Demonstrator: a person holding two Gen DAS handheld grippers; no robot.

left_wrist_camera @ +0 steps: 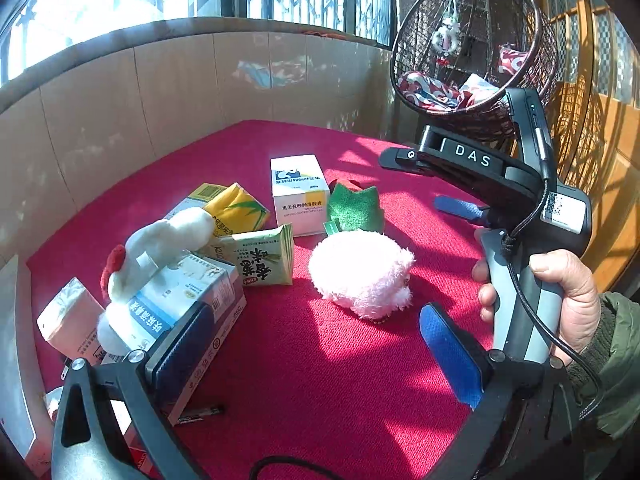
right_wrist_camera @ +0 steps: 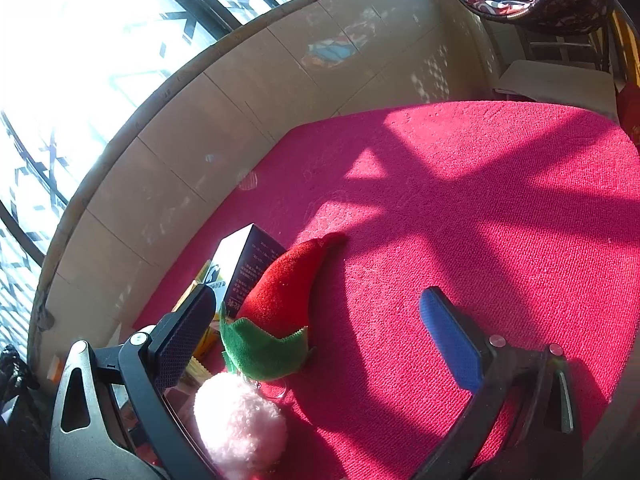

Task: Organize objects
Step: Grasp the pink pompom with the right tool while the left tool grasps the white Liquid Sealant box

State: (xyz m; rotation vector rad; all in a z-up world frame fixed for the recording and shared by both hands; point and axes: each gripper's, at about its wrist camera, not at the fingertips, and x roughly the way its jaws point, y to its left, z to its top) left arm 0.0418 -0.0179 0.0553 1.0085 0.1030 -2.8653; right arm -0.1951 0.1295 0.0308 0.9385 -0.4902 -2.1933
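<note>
From my left wrist camera, my left claw (left_wrist_camera: 316, 344) stands wide with nothing between its blue pads, low over the red carpeted desk (left_wrist_camera: 304, 392). Ahead of it a pink fluffy plush (left_wrist_camera: 362, 274) lies near the desk's middle, with a green-collared red plush (left_wrist_camera: 354, 208) just behind it and a white medicine box (left_wrist_camera: 298, 194) upright beside that. Toward the left edge sit a green tea carton (left_wrist_camera: 266, 256), a yellow tissue pack (left_wrist_camera: 236, 208), and a white plush chicken (left_wrist_camera: 160, 256) draped over a blue-and-white box (left_wrist_camera: 192, 300). My right hand (left_wrist_camera: 560, 300) grips the other tool at the right. From my right wrist camera, my right claw (right_wrist_camera: 320, 336) is also wide and empty, hovering beside the red plush and pink plush (right_wrist_camera: 240, 424), near the desk's left side.
</note>
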